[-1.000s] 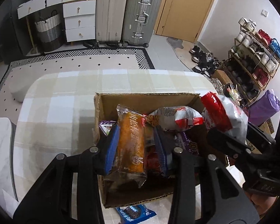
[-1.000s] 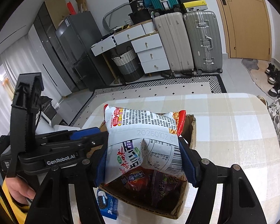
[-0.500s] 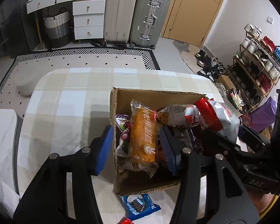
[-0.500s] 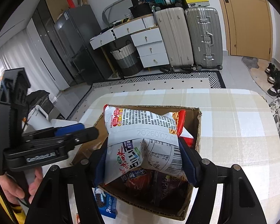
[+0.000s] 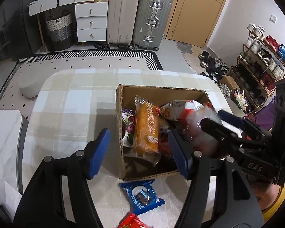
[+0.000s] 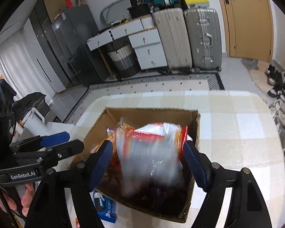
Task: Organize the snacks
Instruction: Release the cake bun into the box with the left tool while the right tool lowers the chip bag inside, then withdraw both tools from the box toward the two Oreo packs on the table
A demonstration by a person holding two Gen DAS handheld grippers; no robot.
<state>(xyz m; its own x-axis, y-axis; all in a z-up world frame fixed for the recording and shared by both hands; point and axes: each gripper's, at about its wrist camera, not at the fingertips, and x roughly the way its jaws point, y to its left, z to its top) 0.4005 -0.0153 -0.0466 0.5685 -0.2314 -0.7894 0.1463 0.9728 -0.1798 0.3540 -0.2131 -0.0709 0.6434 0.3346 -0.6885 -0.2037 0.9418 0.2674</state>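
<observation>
A cardboard box [image 5: 161, 92] of snacks stands on the checked table. An orange cake packet [image 5: 146, 129] lies in it, free of my left gripper [image 5: 138, 152], which is open and empty above the box's near left wall. My right gripper [image 6: 148, 161] is open over the box [image 6: 194, 125]; a blurred white and red chip bag [image 6: 152, 152] drops between its fingers into the box. The right gripper also shows in the left wrist view [image 5: 216, 121].
A blue cookie packet [image 5: 142, 195] and a red packet [image 5: 133, 221] lie on the table [image 5: 66, 104] in front of the box. The blue packet also shows in the right wrist view [image 6: 104, 207]. A white stool stands at the left.
My left gripper opened, let the orange cake packet go into the box and drew back. My right gripper opened and released the chip bag, which is falling into the box.
</observation>
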